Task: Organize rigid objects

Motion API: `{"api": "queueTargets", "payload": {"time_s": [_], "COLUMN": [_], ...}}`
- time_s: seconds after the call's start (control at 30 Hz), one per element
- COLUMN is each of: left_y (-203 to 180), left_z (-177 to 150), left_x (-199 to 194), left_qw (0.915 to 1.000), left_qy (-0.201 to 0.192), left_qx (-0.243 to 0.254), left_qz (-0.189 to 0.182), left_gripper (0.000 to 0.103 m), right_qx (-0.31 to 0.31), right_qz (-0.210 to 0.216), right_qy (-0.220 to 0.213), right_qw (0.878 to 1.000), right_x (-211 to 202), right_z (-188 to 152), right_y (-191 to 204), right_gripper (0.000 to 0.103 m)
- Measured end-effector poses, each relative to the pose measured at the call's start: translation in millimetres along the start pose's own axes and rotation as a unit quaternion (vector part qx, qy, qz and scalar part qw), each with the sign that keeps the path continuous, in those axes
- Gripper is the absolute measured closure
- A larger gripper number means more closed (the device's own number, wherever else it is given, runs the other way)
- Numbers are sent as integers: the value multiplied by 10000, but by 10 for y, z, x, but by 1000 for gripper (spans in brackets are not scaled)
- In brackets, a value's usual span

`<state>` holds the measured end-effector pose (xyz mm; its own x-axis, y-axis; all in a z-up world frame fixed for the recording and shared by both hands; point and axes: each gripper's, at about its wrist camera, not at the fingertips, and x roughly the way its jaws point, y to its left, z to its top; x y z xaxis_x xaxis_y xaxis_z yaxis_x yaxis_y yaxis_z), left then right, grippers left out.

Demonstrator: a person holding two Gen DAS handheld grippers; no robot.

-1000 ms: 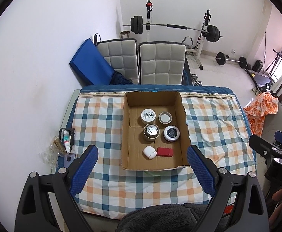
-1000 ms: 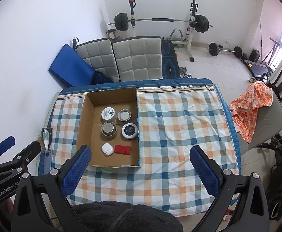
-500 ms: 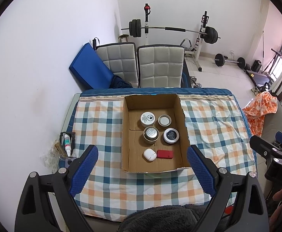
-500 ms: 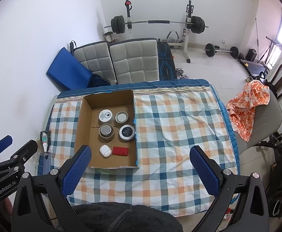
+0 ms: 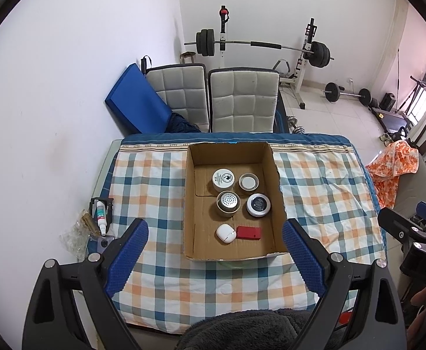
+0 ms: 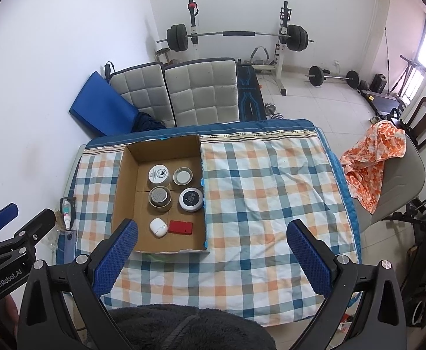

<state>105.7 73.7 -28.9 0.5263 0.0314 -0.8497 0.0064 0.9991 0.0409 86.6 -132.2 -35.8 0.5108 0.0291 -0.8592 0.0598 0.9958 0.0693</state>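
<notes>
**Both grippers high and empty, six items sit in the box**

Left gripper [image 5: 215,250] and right gripper [image 6: 211,248]: jaws spread wide, nothing between them, both well above the table.

Cardboard box [image 5: 190,204] sits on the checked tablecloth [image 5: 148,180], left of centre. Inside, in three rows of two:
- far row: white-lidded jar [image 5: 223,178], open round tin [image 5: 248,182]
- middle row: perforated-lid tin [image 5: 228,202], black-topped white puck [image 5: 258,204]
- near row: white earbud case [image 5: 225,233] touching a red flat case [image 5: 249,232]

Nothing loose shows on the cloth, so the sort looks done or nearly done. A small bottle [image 5: 101,215] sits in a holder off the table's left edge; can't tell if it counts.

If another pick is needed:
- drop straight down over the box, clear of its walls
- round items are packed close, so put fingers in the gaps between rows, not across neighbours
- take the earbud case from its free left side; the red case crowds the right
</notes>
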Motion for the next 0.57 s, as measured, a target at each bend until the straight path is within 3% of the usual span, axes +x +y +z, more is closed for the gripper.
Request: {"api": "queueTargets", "payload": {"time_s": [0.57], "left_y": [17], "left_z": [3], "left_x": [-1], "left_qw": [10000], "left_qy": [-12], "left_qx": [-55], "left_qz": [-7], "left_gripper": [9], "right_qx": [89], "right_qz": [-36], "right_qy": [59], "right_qw": [9999], "right_x": [73], "right_z": [-23], "right_y": [44], "right_gripper": [0]}}
